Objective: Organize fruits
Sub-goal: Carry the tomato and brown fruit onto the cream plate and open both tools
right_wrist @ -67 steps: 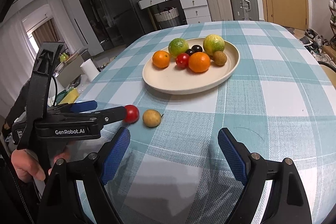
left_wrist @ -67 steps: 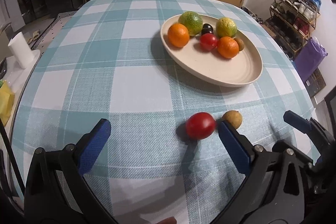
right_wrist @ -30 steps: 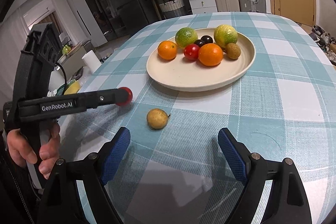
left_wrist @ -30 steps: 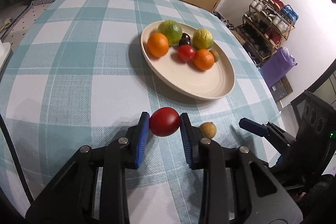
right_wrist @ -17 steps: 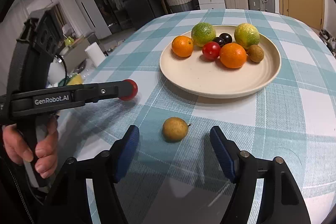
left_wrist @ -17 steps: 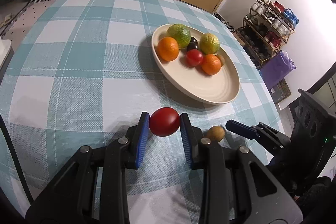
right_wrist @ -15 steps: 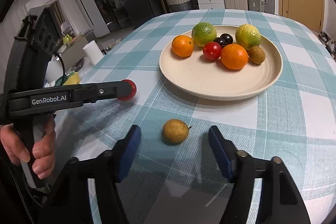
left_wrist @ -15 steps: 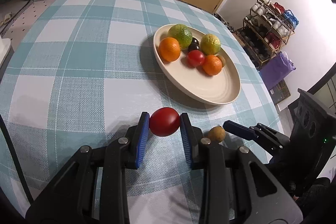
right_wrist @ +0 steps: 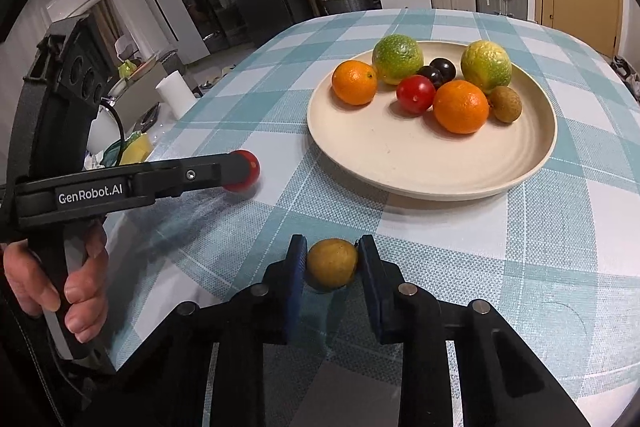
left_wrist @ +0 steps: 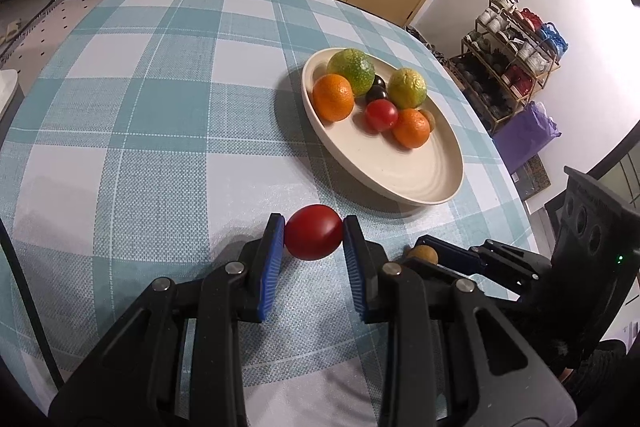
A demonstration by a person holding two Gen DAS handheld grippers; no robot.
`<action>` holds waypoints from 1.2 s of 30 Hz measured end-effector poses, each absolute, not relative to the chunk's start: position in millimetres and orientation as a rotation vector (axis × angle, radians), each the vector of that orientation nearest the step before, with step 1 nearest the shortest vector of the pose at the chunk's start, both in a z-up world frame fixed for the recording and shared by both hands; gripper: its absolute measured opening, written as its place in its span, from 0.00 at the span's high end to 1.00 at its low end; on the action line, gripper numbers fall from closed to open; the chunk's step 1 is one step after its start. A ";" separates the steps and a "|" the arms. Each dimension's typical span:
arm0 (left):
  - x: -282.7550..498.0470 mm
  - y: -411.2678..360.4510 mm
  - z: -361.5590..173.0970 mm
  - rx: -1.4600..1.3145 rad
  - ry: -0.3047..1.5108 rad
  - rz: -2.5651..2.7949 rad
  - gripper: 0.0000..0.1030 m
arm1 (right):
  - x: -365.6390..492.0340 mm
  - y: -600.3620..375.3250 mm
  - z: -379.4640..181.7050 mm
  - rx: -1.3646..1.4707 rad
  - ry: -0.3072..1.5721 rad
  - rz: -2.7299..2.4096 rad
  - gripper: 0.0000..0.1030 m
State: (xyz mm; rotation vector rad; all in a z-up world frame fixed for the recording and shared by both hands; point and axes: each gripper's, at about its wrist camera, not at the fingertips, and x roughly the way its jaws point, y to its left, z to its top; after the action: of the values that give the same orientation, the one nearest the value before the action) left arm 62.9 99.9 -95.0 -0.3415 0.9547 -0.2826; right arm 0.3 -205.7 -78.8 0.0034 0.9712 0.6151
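My left gripper (left_wrist: 313, 223) is shut on a red tomato (left_wrist: 314, 238), held just above the checked cloth in front of the cream plate (left_wrist: 400, 167). From the right wrist view the same tomato (right_wrist: 251, 171) shows at the tip of that gripper. My right gripper (right_wrist: 332, 246) has its jaws closing on a small yellow-brown fruit (right_wrist: 332, 263) that rests on the cloth, both pads touching it. The plate (right_wrist: 400, 155) holds two oranges, two green citrus, a tomato, dark plums and a small brown fruit.
A person's hand (right_wrist: 60, 283) grips the left tool's handle. A paper roll (right_wrist: 172, 91) stands beyond the table's left edge. A shoe rack (left_wrist: 516, 55) and a purple bag (left_wrist: 524, 135) lie past the right edge. Bare cloth lies left of the plate.
My right gripper's jaws have come together from wide apart onto the yellow-brown fruit after moving up to it. The left gripper keeps the tomato and has hardly moved.
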 end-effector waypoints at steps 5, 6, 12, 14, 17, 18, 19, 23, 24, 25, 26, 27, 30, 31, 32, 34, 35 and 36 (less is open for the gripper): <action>65.8 97.8 -90.4 -0.333 0.946 -0.278 0.74 | 1.1 -205.9 -70.2 0.010 0.938 0.631 0.74; 66.7 97.4 -89.1 -0.331 0.944 -0.275 0.74 | 1.4 -206.1 -67.9 0.012 0.930 0.634 0.74; 74.0 91.3 -77.9 -0.306 0.937 -0.265 0.74 | 8.2 -213.3 -58.2 0.056 0.914 0.660 0.74; 77.6 87.5 -73.1 -0.293 0.929 -0.264 0.74 | 10.2 -217.4 -54.9 0.069 0.903 0.664 0.74; 84.5 79.9 -67.4 -0.281 0.931 -0.273 0.74 | 14.0 -223.2 -49.9 0.078 0.889 0.668 0.74; 86.6 77.4 -65.6 -0.280 0.930 -0.276 0.74 | 15.1 -224.9 -48.6 0.080 0.887 0.670 0.74; 88.9 74.2 -63.9 -0.276 0.930 -0.279 0.74 | 16.7 -226.7 -47.1 0.079 0.882 0.668 0.74; 97.9 63.3 -59.7 -0.270 0.935 -0.291 0.74 | 25.5 -236.4 -42.7 0.095 0.870 0.660 0.74; 100.3 60.4 -58.6 -0.266 0.935 -0.292 0.74 | 27.1 -238.3 -42.0 0.099 0.867 0.657 0.74; 102.7 57.3 -57.5 -0.260 0.936 -0.294 0.74 | 29.5 -241.1 -41.0 0.101 0.862 0.652 0.74; 105.3 54.3 -56.5 -0.255 0.938 -0.297 0.74 | 32.2 -244.2 -39.9 0.104 0.857 0.645 0.74; 107.4 52.7 -56.4 -0.253 0.938 -0.299 0.74 | 32.7 -246.5 -38.8 0.106 0.855 0.642 0.74; 115.1 44.9 -55.2 -0.243 0.943 -0.306 0.74 | 39.5 -253.8 -37.0 0.113 0.849 0.629 0.74; 118.3 42.0 -55.0 -0.240 0.946 -0.309 0.74 | 42.3 -256.3 -36.7 0.115 0.848 0.624 0.74; 120.9 39.9 -55.3 -0.238 0.948 -0.311 0.74 | 44.6 -258.3 -36.6 0.117 0.848 0.618 0.74; 126.8 35.0 -55.7 -0.234 0.951 -0.314 0.74 | 50.3 -261.6 -36.9 0.119 0.849 0.610 0.74; 130.0 33.2 -56.4 -0.235 0.954 -0.315 0.74 | 52.5 -263.2 -36.9 0.119 0.849 0.605 0.74; 132.9 31.6 -56.8 -0.237 0.956 -0.317 0.74 | 55.0 -265.2 -36.9 0.122 0.849 0.600 0.74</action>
State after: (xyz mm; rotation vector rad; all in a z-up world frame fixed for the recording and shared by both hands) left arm 132.9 31.6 -56.8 -0.2370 0.9560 -0.3171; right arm 55.0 -265.2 -36.9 0.1220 0.8486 0.6002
